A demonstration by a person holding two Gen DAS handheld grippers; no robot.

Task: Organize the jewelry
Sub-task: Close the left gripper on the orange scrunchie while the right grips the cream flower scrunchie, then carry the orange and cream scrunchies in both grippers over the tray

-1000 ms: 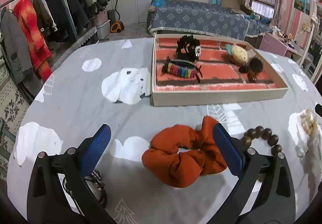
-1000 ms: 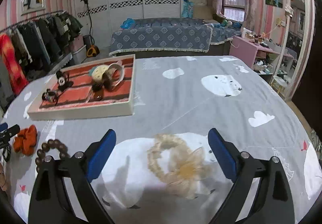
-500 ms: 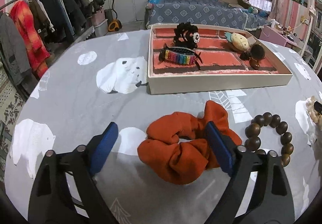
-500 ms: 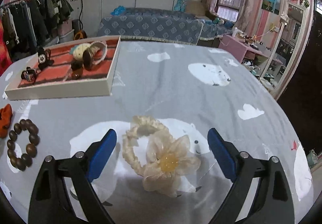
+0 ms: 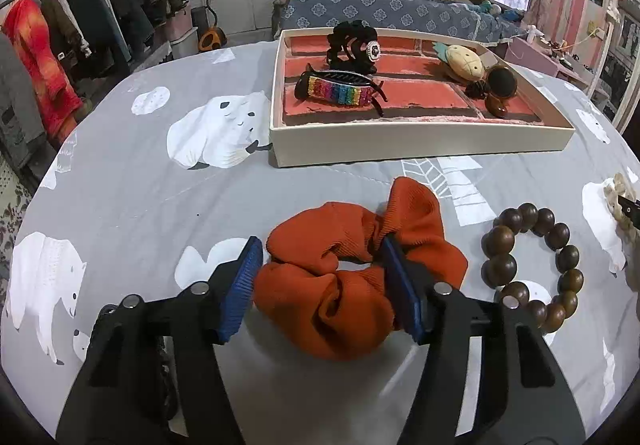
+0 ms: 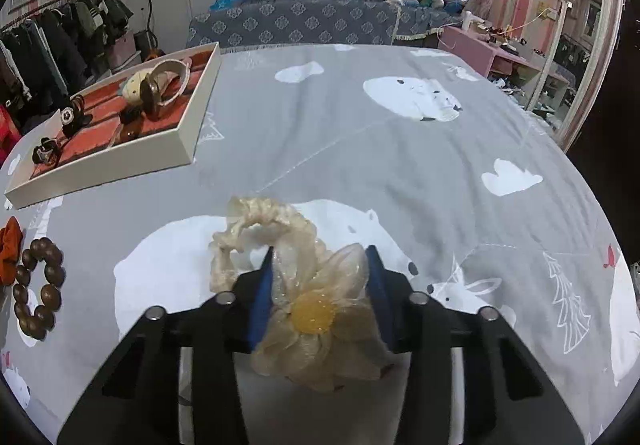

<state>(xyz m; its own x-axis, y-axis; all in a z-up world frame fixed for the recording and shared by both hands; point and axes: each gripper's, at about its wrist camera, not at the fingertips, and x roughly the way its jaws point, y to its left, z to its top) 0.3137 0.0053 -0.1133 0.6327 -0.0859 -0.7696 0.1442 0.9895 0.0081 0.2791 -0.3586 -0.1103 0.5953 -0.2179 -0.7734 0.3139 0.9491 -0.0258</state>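
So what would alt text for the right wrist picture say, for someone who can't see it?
The right gripper is closing around a cream flower scrunchie lying on a grey bear-print cloth. To the left lie a brown bead bracelet and a tray of hair accessories, with a bedroom behind.

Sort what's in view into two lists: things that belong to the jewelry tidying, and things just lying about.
Job: orange scrunchie, left gripper closing around it; cream flower hair tie, right gripper closing around it; bead bracelet; tray.

Just there: clothes rack, bed.
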